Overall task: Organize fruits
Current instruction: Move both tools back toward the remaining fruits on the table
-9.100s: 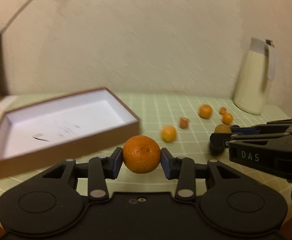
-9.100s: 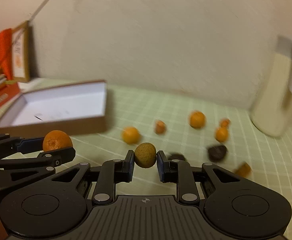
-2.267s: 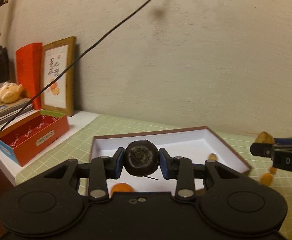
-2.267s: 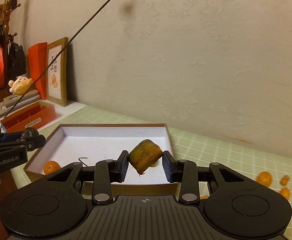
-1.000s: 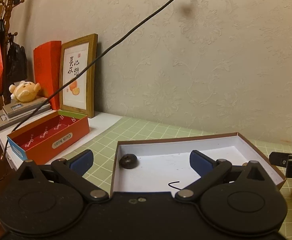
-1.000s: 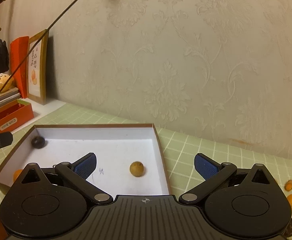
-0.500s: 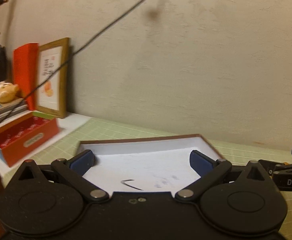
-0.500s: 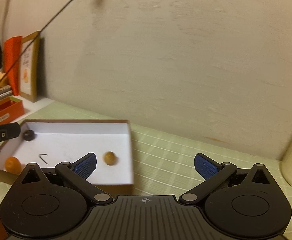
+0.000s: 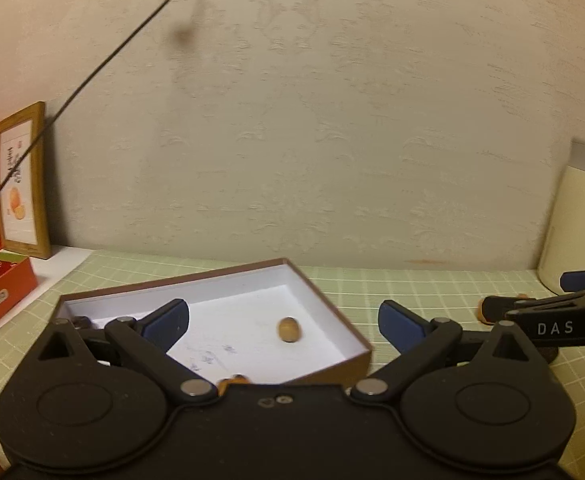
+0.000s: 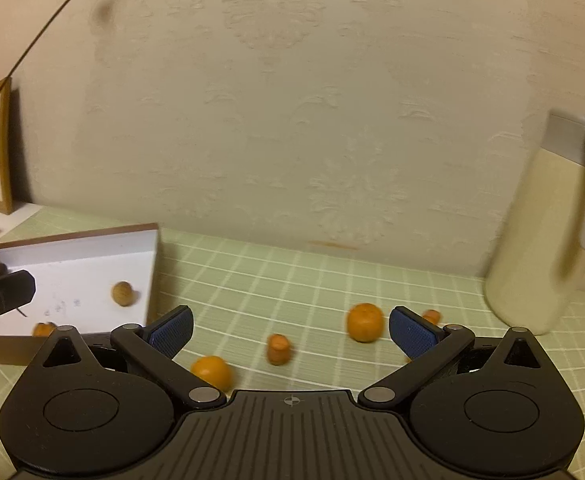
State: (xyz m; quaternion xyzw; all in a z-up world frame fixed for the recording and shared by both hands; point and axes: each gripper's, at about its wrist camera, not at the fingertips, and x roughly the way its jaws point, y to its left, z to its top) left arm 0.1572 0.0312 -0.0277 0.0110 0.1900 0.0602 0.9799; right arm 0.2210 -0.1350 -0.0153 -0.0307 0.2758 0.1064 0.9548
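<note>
Both tools are matte black plastic. The left gripper [image 9: 283, 322] has two round discs, silver pivot screws and blue-padded jaws. The right gripper [image 10: 290, 330] adds a ribbed centre plate with a crosshair mark; white letters "DAS" mark its side.

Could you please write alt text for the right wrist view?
The open right gripper hovers over a green checked tablecloth where small orange fruits lie loose. To the left is a shallow white-lined cardboard box holding a brownish round fruit; a cream thermos jug stands right.
</note>
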